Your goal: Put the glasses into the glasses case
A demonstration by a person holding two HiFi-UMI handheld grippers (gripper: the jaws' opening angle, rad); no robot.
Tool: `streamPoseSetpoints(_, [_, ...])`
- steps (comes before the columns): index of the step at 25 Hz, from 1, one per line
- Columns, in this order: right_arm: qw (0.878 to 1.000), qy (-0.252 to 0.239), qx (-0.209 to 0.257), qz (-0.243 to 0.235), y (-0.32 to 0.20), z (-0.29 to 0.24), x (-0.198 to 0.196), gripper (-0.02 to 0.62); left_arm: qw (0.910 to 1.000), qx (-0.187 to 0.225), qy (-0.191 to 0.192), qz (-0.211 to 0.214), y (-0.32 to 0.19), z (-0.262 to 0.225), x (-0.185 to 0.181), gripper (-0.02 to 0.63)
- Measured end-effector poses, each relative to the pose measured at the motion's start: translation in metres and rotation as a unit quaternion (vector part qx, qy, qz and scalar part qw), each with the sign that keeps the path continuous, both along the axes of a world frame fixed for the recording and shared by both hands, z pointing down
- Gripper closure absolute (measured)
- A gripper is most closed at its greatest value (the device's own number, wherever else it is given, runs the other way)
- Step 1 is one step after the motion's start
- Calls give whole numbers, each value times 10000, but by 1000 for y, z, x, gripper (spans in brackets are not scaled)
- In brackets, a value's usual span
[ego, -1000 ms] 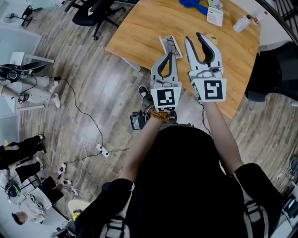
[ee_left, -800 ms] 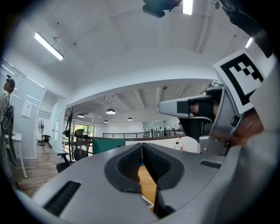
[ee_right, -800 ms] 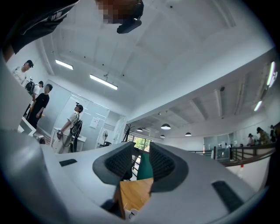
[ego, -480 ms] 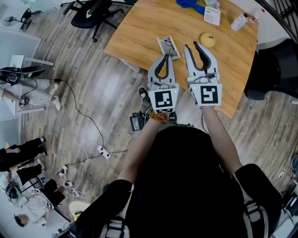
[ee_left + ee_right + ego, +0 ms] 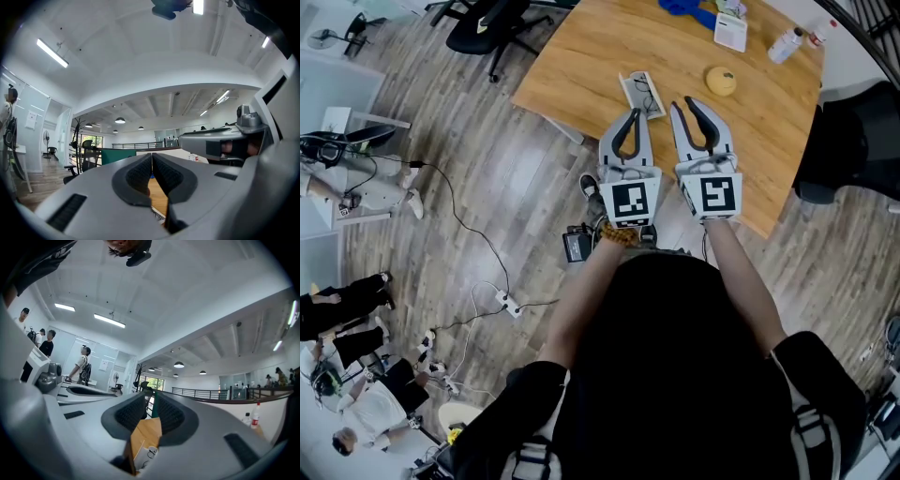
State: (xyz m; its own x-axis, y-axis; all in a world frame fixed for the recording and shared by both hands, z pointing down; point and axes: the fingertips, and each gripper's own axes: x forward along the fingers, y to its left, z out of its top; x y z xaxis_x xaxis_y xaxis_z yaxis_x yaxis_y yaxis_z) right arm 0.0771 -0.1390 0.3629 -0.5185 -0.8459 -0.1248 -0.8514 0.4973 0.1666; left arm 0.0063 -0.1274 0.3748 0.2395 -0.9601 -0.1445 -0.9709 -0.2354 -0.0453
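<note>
Centre frame: grey left gripper (image 5: 631,116) closed empty, right gripper (image 5: 682,102) just narrowing on nothing, both poised toward pale rectangular glasses case (image 5: 640,94) on wooden table (image 5: 581,56)

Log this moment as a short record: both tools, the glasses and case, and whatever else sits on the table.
left tool: jaws together, nothing between them
right tool: jaws narrowly apart, just been closing, nothing between them
glasses case: pale, on the wooden table, just ahead of the left tool
glasses: dark frame, lying on the case; neither tool touches them
other items: yellow round object, bottle, white card
</note>
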Motion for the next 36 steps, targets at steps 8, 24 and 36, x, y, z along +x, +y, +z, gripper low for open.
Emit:
streamPoseSetpoints(8, [9998,21,-195,-9,3,21,0,535,10000,1,-7,-29,1,2,2,586])
streamPoseSetpoints(24, [9976,366,-591,-71,3,49,-10,565,10000,-71,5,-59,-2,8,-5,586])
streamPoseSetpoints(36, [9955,492,-788,-170,0,63,-24,586,9998,-154,16,-119,-7,16,-18,586])
